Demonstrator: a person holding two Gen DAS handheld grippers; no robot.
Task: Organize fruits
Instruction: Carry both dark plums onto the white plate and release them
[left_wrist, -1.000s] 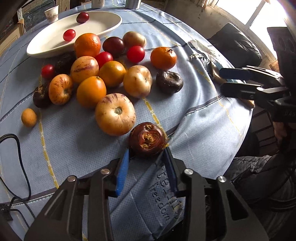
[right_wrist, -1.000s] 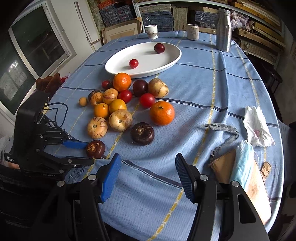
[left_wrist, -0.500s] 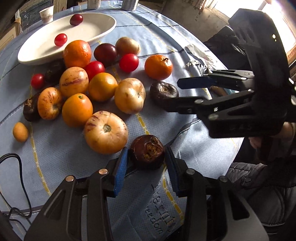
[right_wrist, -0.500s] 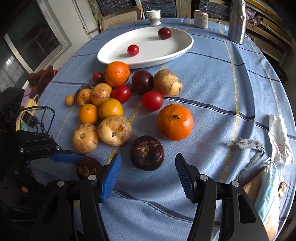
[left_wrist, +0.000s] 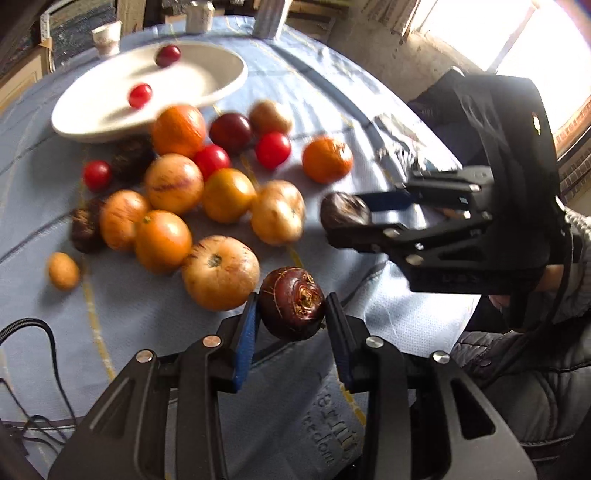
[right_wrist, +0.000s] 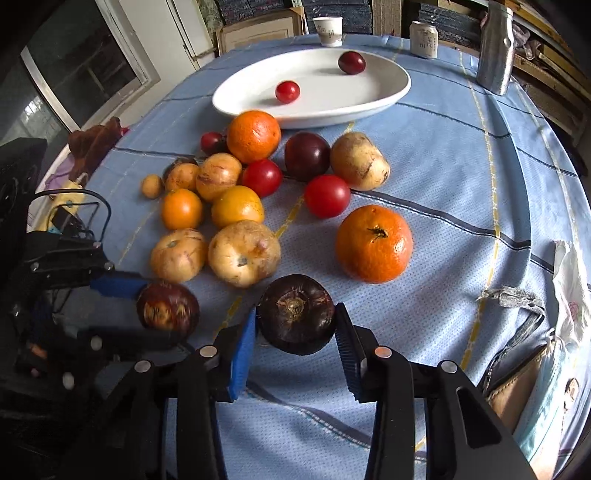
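Note:
A dark brown-red fruit (left_wrist: 291, 308) sits between the blue pads of my left gripper (left_wrist: 291, 297), whose jaws are closing and touch it on both sides. A dark purple fruit (right_wrist: 295, 321) sits between the pads of my right gripper (right_wrist: 296, 311), whose jaws are also closing and press on it. Each gripper shows in the other's view: the right gripper (left_wrist: 349, 219) at the right, the left gripper (right_wrist: 147, 310) at the lower left. The white oval dish (right_wrist: 369, 99) at the back holds a red tomato (right_wrist: 287, 91) and a dark plum (right_wrist: 351, 62).
Oranges, tomatoes, pale striped fruits and dark fruits lie piled on the blue cloth between the dish and the grippers. A paper cup (right_wrist: 328, 31), a can (right_wrist: 424, 38) and a metal bottle (right_wrist: 495, 51) stand behind. Cloth scraps and a tissue (right_wrist: 569, 280) lie right, a cable (left_wrist: 44, 332) left.
My right gripper came closer to the fruits and narrowed its wide jaws onto the dark purple fruit. The left gripper's jaws narrowed onto the brown-red fruit.

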